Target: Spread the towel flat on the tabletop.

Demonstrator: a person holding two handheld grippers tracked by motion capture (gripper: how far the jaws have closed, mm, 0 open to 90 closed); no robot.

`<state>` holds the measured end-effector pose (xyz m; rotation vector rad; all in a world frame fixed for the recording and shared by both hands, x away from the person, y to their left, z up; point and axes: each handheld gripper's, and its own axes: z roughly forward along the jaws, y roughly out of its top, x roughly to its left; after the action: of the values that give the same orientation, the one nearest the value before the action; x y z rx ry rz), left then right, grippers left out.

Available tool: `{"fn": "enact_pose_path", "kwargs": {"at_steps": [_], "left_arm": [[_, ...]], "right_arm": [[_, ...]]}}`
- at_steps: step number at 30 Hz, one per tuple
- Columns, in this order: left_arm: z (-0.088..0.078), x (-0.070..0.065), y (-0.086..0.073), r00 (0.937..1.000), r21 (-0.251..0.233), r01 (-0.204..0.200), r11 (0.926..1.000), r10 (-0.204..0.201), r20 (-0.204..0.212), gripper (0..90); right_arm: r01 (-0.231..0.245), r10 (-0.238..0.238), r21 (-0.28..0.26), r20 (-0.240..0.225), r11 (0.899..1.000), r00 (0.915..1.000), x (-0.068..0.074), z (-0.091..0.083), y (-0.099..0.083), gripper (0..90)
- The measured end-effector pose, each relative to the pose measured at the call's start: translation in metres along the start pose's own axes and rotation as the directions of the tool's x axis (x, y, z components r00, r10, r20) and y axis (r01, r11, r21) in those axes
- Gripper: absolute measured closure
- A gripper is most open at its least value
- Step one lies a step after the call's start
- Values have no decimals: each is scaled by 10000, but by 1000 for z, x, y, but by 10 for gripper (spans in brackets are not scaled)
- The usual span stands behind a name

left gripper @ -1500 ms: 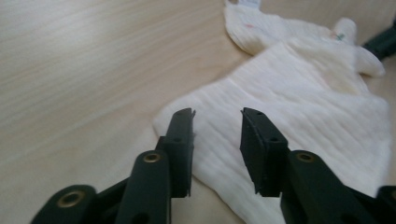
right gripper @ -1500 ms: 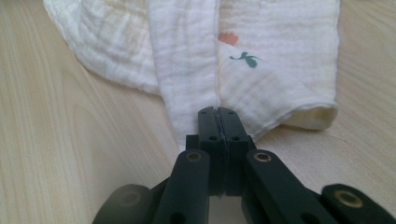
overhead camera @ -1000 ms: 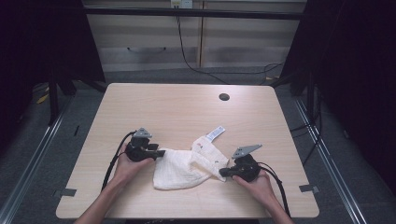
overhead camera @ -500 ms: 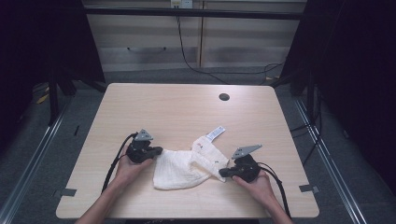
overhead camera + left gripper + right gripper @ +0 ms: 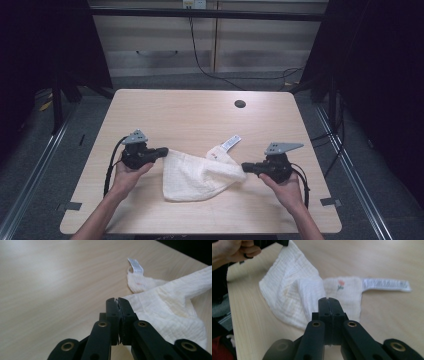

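White gauze cloth [image 5: 200, 172] is stretched between the two grippers near the six o'clock edge of the pale wood worktop [image 5: 200, 115]. The left gripper [image 5: 162, 151], at nine o'clock of the cloth, is clamped on one corner; its jaws have just been closing, and in the left gripper view a sliver of fabric sits pinched between them. The right gripper [image 5: 245, 167], at three o'clock, has its jaws pressed tight together on the opposite corner, the fabric running right up to their tips in the right gripper view. Holding two far corners this way looks meant to pull the crumpled cloth taut and lift it so it opens out flat. Its middle sags in a pouch toward six o'clock, seemingly on or just above the wood. A small flap with a red flower print [image 5: 340, 285] and a white fabric tag [image 5: 231, 143] trail off toward one o'clock, lying loose on the worktop.
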<state>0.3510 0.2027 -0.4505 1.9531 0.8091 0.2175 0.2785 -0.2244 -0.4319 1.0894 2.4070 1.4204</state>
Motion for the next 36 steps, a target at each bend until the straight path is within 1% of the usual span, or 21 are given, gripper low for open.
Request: {"fn": "enact_pose_path", "kwargs": {"at_steps": [2,3,4,5,6,9,11,12,13,16,18,20,21,22,24,26,28,33,34,35,36], "left_arm": [[-9,1,9,9999,-291,15,9996,-19,-125,882],[-13,1,14,9999,-435,-5,9991,-2,-159,882],[-17,2,18,9998,-534,-64,9986,53,-213,882],[-21,2,23,9995,-650,-156,9978,137,-292,882],[-25,2,28,9997,-806,-122,9967,104,-225,882],[-38,2,41,9995,-1181,-260,9927,236,-222,882],[-52,2,54,9990,-1635,-379,9858,335,-290,882],[-52,2,54,9990,-1635,-379,9858,335,-290,882],[-61,2,64,9982,-1870,-504,9811,436,-401,882],[-69,1,75,9977,-2114,-601,9755,519,-443,882],[-77,-1,95,9953,-2338,-855,9685,721,-654,883],[-80,-1,102,9949,-2454,-888,9654,742,-683,883],[-85,-1,117,9935,-2563,-983,9616,801,-804,883],[-85,-1,117,9935,-2563,-983,9616,801,-804,883],[-88,0,130,9933,-2604,-1032,9600,858,-774,883],[-90,1,140,9911,-2663,-1121,9574,882,-1001,883],[-86,6,154,9925,-2656,-901,9599,643,-1041,883],[-76,14,168,9926,-2448,-689,9671,420,-1136,883],[-72,16,174,9920,-2422,-698,9677,418,-1190,883],[-72,16,174,9920,-2422,-698,9677,418,-1190,883],[-71,16,179,9917,-2546,-649,9649,341,-1239,883]], "right_arm": [[90,-89,-114,77,9999,9999,0,-4,7,900],[269,-261,-404,196,9988,9995,0,-12,22,900],[269,-261,-404,196,9988,9995,0,-12,22,900],[406,-392,-742,211,9964,9990,0,-21,36,900],[406,-392,-742,211,9964,9990,0,-21,36,900],[628,-593,-1116,345,9918,9976,1,-33,57,900],[831,-765,-1489,498,9854,9958,3,-44,77,900],[877,-802,-1606,530,9831,9954,4,-48,83,900],[931,-850,-1734,535,9804,9949,5,-52,89,900],[1121,-1017,-1878,641,9758,9928,8,-58,102,900],[1295,-1151,-2088,795,9694,9902,8,-66,122,900],[1320,-1163,-2169,839,9672,9897,7,-68,129,900],[1326,-1138,-2316,925,9637,9892,5,-73,142,900],[1326,-1138,-2316,925,9637,9892,5,-73,142,900],[1367,-1140,-2422,1054,9605,9879,3,-78,154,900],[1355,-1109,-2473,1105,9594,9877,0,-81,164,900],[1235,-960,-2451,1211,9616,9880,-7,-82,175,900],[982,-665,-2348,1395,9671,9880,-21,-76,187,900],[864,-516,-2303,1532,9693,9868,-28,-74,192,900],[864,-516,-2303,1532,9693,9868,-28,-74,192,900],[822,-439,-2336,1646,9689,9854,-34,-73,195,900]]}}
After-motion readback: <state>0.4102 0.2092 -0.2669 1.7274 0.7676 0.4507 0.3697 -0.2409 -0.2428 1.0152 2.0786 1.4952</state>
